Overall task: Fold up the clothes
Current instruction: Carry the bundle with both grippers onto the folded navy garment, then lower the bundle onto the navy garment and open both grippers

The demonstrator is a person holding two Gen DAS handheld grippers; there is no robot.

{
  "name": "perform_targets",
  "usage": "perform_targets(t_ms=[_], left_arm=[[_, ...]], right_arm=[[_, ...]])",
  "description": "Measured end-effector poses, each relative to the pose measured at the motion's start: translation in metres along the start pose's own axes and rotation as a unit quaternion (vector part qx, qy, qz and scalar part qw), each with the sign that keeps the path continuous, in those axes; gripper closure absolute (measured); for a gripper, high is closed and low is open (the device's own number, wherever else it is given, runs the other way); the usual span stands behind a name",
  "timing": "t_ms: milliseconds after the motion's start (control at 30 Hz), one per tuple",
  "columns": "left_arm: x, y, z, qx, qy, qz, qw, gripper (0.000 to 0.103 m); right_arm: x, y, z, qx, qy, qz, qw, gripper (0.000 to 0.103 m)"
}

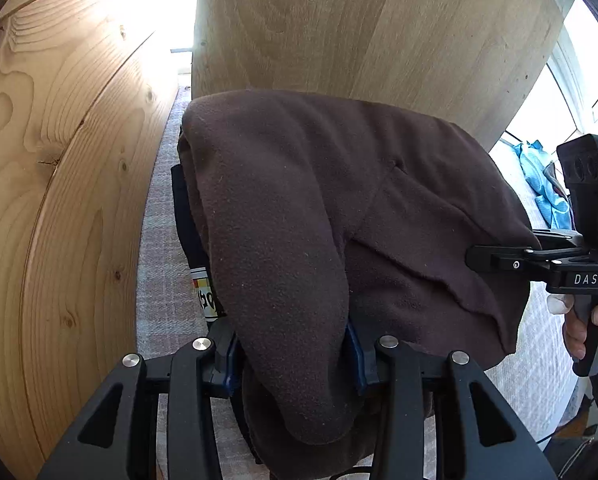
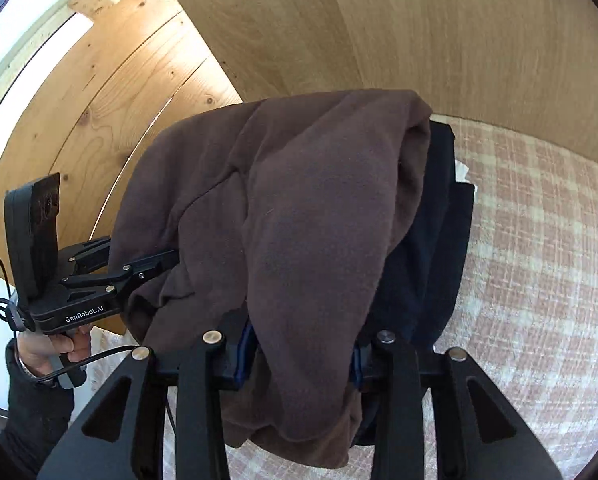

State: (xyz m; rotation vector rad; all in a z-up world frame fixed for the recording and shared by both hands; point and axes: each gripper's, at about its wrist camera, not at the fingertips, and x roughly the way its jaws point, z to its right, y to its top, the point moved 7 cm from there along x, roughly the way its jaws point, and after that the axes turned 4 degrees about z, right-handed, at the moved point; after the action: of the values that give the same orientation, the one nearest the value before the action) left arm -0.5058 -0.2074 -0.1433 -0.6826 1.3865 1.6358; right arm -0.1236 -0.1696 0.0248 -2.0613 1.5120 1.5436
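Left gripper (image 1: 295,354): jaws clamped on a thick fold of dark brown fleece garment (image 1: 339,208), blue pads pressed against the cloth on both sides. Right gripper (image 2: 303,354): same story, jaws clamped on another fold of that garment, fabric draped over and hanging below the fingers. Brown fleece held up between both grippers, stretched across, sitting over a black garment (image 2: 427,240) with a striped printed label (image 1: 205,294). Below and beyond: pink-and-cream checked bed cover (image 2: 539,240). Hand (image 2: 55,346) in a dark sleeve on the left gripper's handle, seen from the right wrist. Further back: light wooden headboard panel (image 1: 379,28), pine plank wall (image 1: 59,160), blue crumpled cloth (image 1: 539,184) near a bright window.
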Motion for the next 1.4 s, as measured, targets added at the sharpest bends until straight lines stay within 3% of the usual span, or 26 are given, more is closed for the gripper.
perform_targets(t_ms=[100, 200, 367, 467, 533, 633, 667, 733, 800, 900, 967, 1100, 1200, 1267, 1400], left_arm=[[-0.017, -0.001, 0.007, 0.019, 0.013, 0.011, 0.9997, 0.063], [-0.034, -0.001, 0.014, 0.038, 0.027, 0.022, 0.9987, 0.063], [-0.067, 0.003, 0.026, 0.075, 0.049, 0.052, 0.9946, 0.066], [-0.068, 0.007, 0.023, 0.082, 0.058, 0.051, 0.9936, 0.066], [-0.07, 0.015, 0.017, 0.062, 0.06, 0.05, 0.995, 0.077], [-0.092, 0.01, 0.032, 0.063, -0.001, 0.078, 0.995, 0.078], [-0.095, 0.007, 0.039, 0.079, 0.0, 0.079, 0.9937, 0.076], [-0.081, -0.002, 0.042, 0.104, 0.01, 0.059, 0.9928, 0.076], [-0.05, -0.013, 0.026, 0.098, 0.039, 0.014, 0.9943, 0.077], [-0.02, -0.027, 0.004, 0.069, 0.037, -0.008, 0.9969, 0.08], [-0.031, -0.021, 0.006, 0.062, 0.034, -0.008, 0.9975, 0.081], [-0.083, 0.009, 0.02, 0.059, 0.016, 0.059, 0.9964, 0.077], [-0.101, 0.034, 0.031, 0.061, -0.004, 0.095, 0.9936, 0.074], [-0.087, 0.041, 0.037, 0.065, -0.013, 0.087, 0.994, 0.074], [-0.044, 0.026, 0.075, 0.08, -0.097, 0.038, 0.9913, 0.075]], right_arm=[[-0.009, -0.004, 0.0, -0.004, 0.01, -0.009, 1.0, 0.065], [-0.028, 0.001, -0.005, -0.027, -0.014, 0.012, 0.999, 0.065], [-0.083, 0.009, -0.029, -0.076, -0.014, 0.085, 0.993, 0.065], [-0.071, 0.008, -0.05, -0.108, 0.005, 0.068, 0.992, 0.065], [-0.05, 0.005, -0.052, -0.115, -0.002, 0.042, 0.993, 0.065], [-0.034, 0.0, -0.047, -0.097, 0.001, 0.022, 0.995, 0.065], [-0.036, -0.003, -0.046, -0.096, 0.002, 0.025, 0.995, 0.065], [-0.036, -0.003, -0.047, -0.095, 0.012, 0.03, 0.995, 0.065], [-0.03, -0.003, -0.044, -0.097, 0.007, 0.026, 0.995, 0.065], [-0.008, -0.015, -0.021, -0.105, -0.029, -0.001, 0.994, 0.075], [-0.004, -0.018, -0.011, -0.098, -0.029, -0.006, 0.995, 0.077], [-0.054, 0.003, -0.006, -0.022, 0.05, 0.041, 0.998, 0.076], [-0.083, 0.028, -0.011, -0.039, 0.032, 0.083, 0.995, 0.075], [-0.08, 0.04, -0.017, -0.044, 0.034, 0.083, 0.995, 0.075], [-0.047, 0.055, -0.024, -0.03, 0.058, 0.05, 0.997, 0.075]])
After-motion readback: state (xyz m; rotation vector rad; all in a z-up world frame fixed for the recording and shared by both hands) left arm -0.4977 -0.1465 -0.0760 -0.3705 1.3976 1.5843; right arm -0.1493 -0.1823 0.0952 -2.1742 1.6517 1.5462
